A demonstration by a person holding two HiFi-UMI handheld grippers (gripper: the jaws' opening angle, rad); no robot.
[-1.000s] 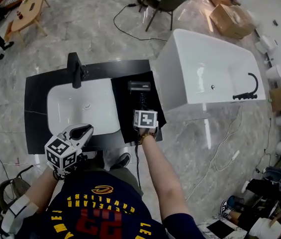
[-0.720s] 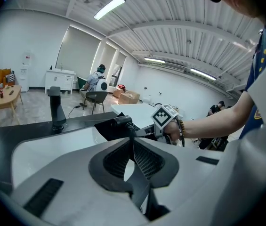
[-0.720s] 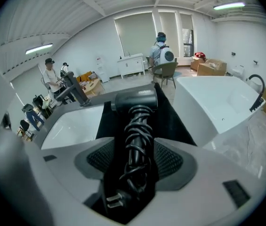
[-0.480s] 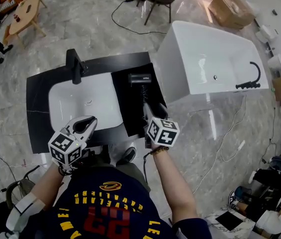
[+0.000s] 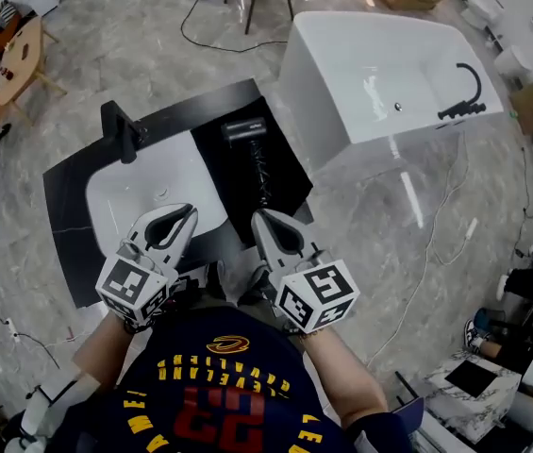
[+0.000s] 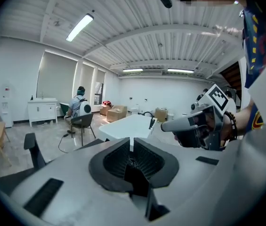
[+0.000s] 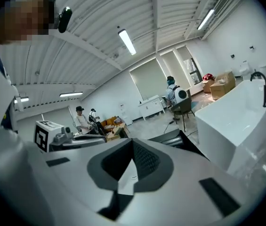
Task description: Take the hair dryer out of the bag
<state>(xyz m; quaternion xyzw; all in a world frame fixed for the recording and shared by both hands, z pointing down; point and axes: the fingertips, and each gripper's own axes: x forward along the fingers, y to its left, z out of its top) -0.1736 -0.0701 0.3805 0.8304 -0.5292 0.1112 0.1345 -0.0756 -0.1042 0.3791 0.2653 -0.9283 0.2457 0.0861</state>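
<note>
Low in the frame, both tools hover at the near edge of the worktop (image 5: pixel 66 196), holding nothing: the left hand-held gripper (image 5: pixel 187 215) is clenched, and the right hand-held gripper (image 5: pixel 260 220) has just been closing, its jaws now pressed together on air. Straight up the frame from the right one, the hair dryer (image 5: pixel 244 128) lies on the flat black bag (image 5: pixel 290 173), apparently on top rather than inside. Its barrel sits crosswise, and the handle and coiled cord run down toward the nearer, right tool

Hair dryer (image 5: pixel 244 128) on bag (image 5: pixel 233 194), right of sink (image 5: pixel 143 192); faucet (image 5: pixel 120 130) behind sink; bathtub (image 5: pixel 370 64) right of counter (image 5: pixel 63 217)
</note>
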